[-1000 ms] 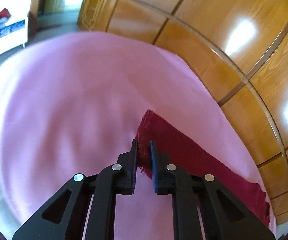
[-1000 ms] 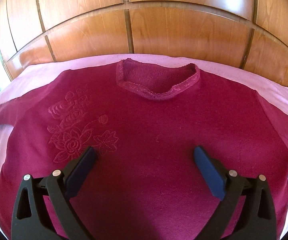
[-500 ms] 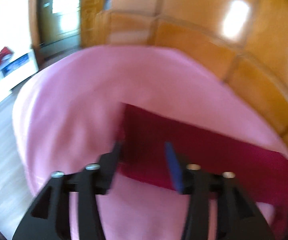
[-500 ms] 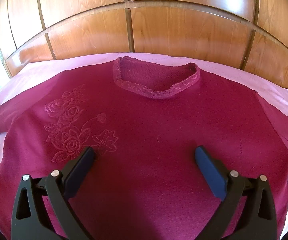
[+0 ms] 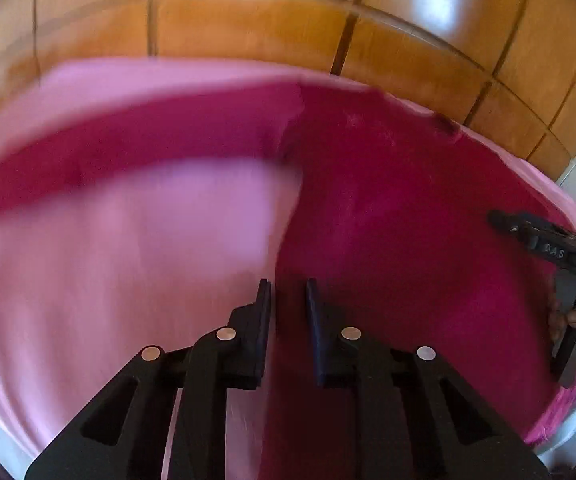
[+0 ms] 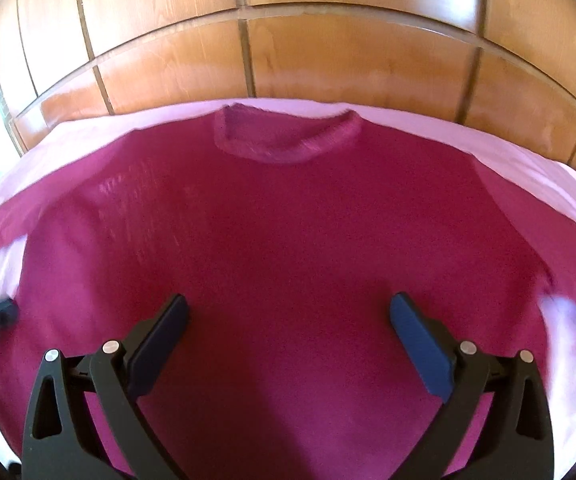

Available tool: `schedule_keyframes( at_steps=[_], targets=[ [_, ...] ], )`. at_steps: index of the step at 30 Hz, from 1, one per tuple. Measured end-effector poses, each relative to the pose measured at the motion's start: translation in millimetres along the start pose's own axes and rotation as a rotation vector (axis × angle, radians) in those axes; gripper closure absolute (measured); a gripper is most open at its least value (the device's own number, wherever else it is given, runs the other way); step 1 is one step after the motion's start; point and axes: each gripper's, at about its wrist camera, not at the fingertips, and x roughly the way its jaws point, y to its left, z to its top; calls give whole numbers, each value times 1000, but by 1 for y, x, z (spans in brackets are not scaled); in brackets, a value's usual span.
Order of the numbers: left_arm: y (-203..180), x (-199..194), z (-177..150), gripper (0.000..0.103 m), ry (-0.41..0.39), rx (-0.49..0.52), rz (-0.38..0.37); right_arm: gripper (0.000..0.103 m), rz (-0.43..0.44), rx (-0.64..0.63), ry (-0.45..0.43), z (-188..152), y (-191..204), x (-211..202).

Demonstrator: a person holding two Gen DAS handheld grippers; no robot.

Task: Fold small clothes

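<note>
Sweater [image 6: 288, 264], magenta knit, lay flat and face-up on the pink sheet [image 5: 100, 280] covering the work surface, collar [image 6: 286, 140] toward the wood-panel wall [image 6: 288, 52]. Body long axis ran collar-to-hem, roughly straight away from the right wrist camera. Left sleeve [image 5: 128, 148] extended sideways off the body, across the sheet; its far end was blurred in the left wrist view.

Right gripper [image 6: 288, 344] hovered over the lower middle of the body, fingers spread wide, nothing between them. Contact with the cloth could not be judged.

Left gripper [image 5: 288, 320] was at the sweater's left side edge, below the armpit. Fingers were drawn close together with a narrow gap; the side seam ran up between them. Whether they pinched cloth was not resolvable, owing to motion blur.

Judgement: the fold had not begun. The left gripper was the nearer to the left side seam and sleeve, which lay ahead and to its left, so a first fold inward across the body would fall to it. The right gripper was placed to hold the body down.
</note>
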Motion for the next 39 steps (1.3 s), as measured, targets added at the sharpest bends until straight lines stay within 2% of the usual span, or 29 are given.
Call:
schedule_keyframes(
  at_steps=[3, 7, 10, 12, 15, 16, 17, 18, 19, 20, 21, 22, 23, 27, 29, 30, 31, 32, 33, 34, 35, 39],
  targets=[
    [2, -16, -14, 95, 1, -26, -35, 2, -8, -11, 5, -22, -13, -17],
    [15, -32, -24, 95, 30, -81, -96, 2, -52, -15, 7, -50, -30, -46],
    [15, -43, -35, 95, 42, -65, -126, 3, -104, 28, 0, -75, -48, -72],
    [12, -47, -46, 86, 56, -48, -160, 3, -130, 68, 14, -91, -58, -85],
    [9, -50, -51, 84, 70, -52, -183, 3, -102, 161, 70, -121, -76, -100],
    [9, -50, -51, 84, 73, -53, -187, 9, -86, 178, 76, -128, -77, -104],
    [9, -51, -51, 84, 80, -46, -192, 20, -81, 169, 77, -132, -76, -110],
    [7, -51, -52, 91, 84, -33, -190, 28, -75, 151, 81, -135, -73, -114],
    [4, -54, -53, 99, 85, -5, -177, 49, -58, 137, 91, -136, -69, -118],
    [1, -53, -51, 103, 90, 12, -172, 75, -51, 115, 102, -135, -65, -121],
    [0, -53, -52, 103, 92, 24, -162, 86, -61, 83, 112, -135, -61, -123],
    [0, -56, -54, 103, 97, 36, -151, 92, -76, 37, 119, -134, -57, -127],
    [0, -56, -55, 103, 99, 44, -144, 93, -76, 21, 128, -135, -57, -129],
    [2, -60, -57, 103, 111, 59, -124, 92, -52, 49, 164, -141, -70, -124],
    [-2, -65, -52, 103, 95, 70, -132, 85, 0, 90, 174, -135, -77, -127],
    [-3, -69, -46, 100, 71, 68, -148, 79, 25, 130, 167, -133, -85, -129],
    [-3, -73, -40, 94, 39, 64, -148, 61, 40, 192, 147, -131, -100, -133],
    [-3, -75, -35, 76, 15, 60, -140, 45, 41, 245, 123, -129, -112, -136],
    [-4, -77, -30, 58, -15, 56, -125, 41, 38, 306, 98, -128, -125, -139],
    [-5, -78, -24, 52, -48, 54, -115, 39, 43, 379, 76, -125, -143, -140],
    [-9, -77, -16, 50, -76, 58, -112, 38, 46, 466, 48, -123, -165, -140],
    [-28, -59, 2, 50, -90, 74, -100, 33, -26, 744, -75, -119, -246, -140]
  ],
)
